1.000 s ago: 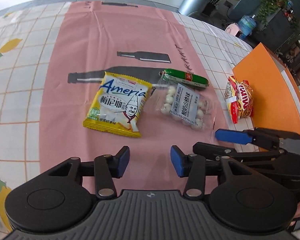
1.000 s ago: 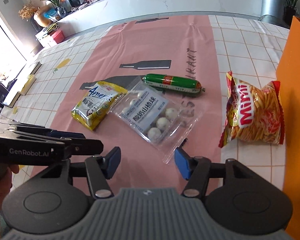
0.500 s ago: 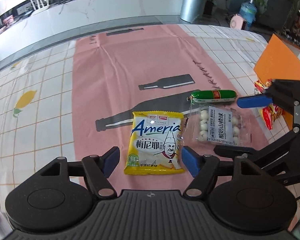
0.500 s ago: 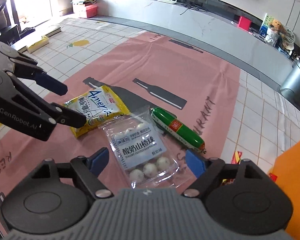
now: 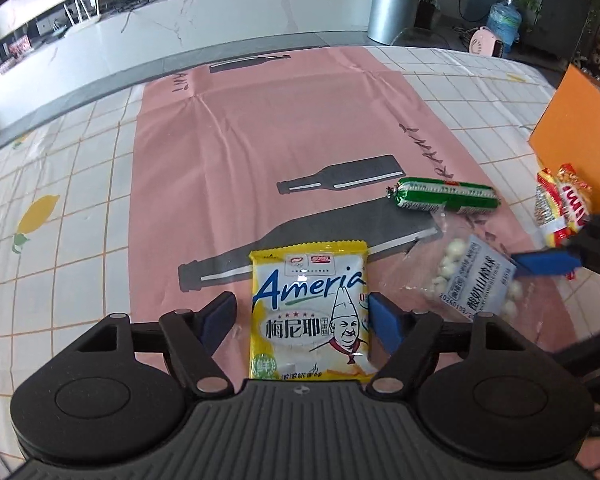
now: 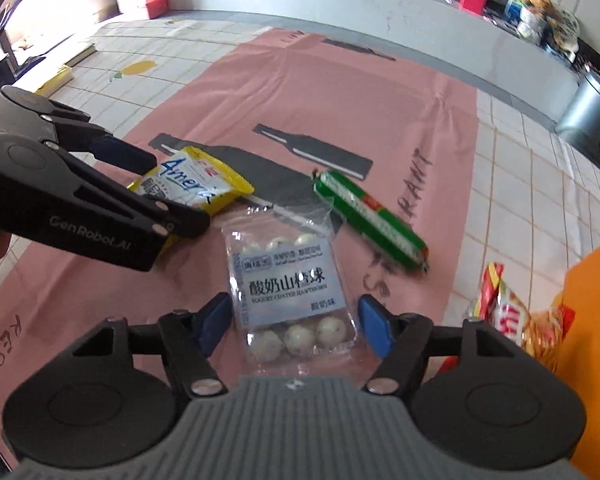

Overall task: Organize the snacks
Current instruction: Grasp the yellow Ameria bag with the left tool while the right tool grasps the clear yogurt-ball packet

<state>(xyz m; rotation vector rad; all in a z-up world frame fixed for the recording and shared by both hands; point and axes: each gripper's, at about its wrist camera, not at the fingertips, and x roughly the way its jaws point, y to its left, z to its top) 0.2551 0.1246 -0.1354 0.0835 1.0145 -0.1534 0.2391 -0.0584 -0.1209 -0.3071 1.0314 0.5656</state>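
A yellow Ameria snack packet (image 5: 308,304) lies flat on the pink cloth between the open jaws of my left gripper (image 5: 302,318); it also shows in the right wrist view (image 6: 196,184). A clear bag of white yogurt balls (image 6: 290,288) lies between the open jaws of my right gripper (image 6: 294,326), and shows in the left wrist view (image 5: 470,278). A green sausage (image 5: 446,195) lies just beyond the bag (image 6: 370,216). A red and yellow Mimi snack bag (image 6: 516,320) lies at the right by the orange box.
An orange box (image 5: 580,128) stands at the table's right edge (image 6: 596,320). The pink cloth (image 5: 280,128) with bottle prints covers the middle of a checked tablecloth (image 5: 60,200). A counter and a metal bin (image 5: 392,4) stand beyond the table.
Both grippers have come down and forward. The left one now straddles the yellow packet, the right one straddles the yogurt ball bag. Both stay open.
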